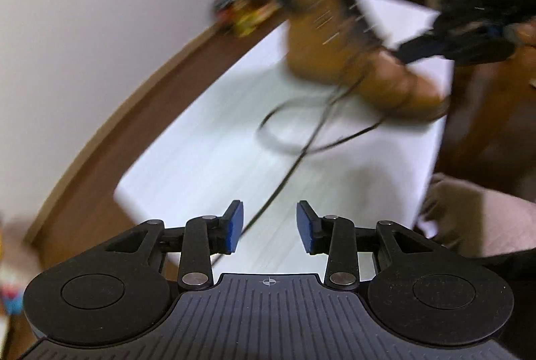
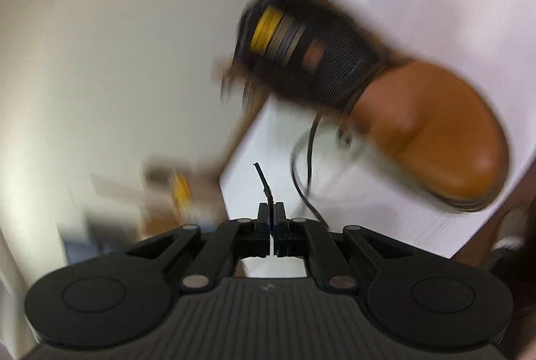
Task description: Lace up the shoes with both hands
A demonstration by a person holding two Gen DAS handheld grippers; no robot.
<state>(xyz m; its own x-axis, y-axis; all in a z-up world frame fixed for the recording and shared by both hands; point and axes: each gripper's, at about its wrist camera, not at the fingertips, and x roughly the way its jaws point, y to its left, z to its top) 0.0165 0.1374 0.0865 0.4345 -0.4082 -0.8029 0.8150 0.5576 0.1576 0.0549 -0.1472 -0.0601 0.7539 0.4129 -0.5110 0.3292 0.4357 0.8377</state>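
White and smooth, the rectangular board [image 1: 214, 165] lies on a brown wooden table [image 1: 110, 139] whose curved edge runs beside a pale, plain wall [image 1: 83, 25]. At the far end of the table sits a blurred clutter of yellow, red and black items [image 1: 248, 8], too smeared to name.

On the board stands a tan leather boot [image 1: 338, 55], high in the shaft, with a rounded, glossy toe [image 2: 445, 139] and a dark ribbed sole rim. From the right wrist view its black mesh tongue [image 2: 335, 58] and a yellow label [image 2: 264, 31] inside the collar show. A thin black lace [image 1: 301, 142] trails from the boot in loose loops across the board.

The left gripper [image 1: 269, 224] hangs over the near end of the board, its blue-padded fingers [image 1: 234, 226] spread apart with nothing between them; the lace runs below the gap. The right gripper [image 2: 271, 216] is pinched tight on the lace end [image 2: 263, 182], whose stiff tip sticks up beyond the fingertips. In the left wrist view that gripper [image 1: 412, 50] reaches in beside the boot's toe.
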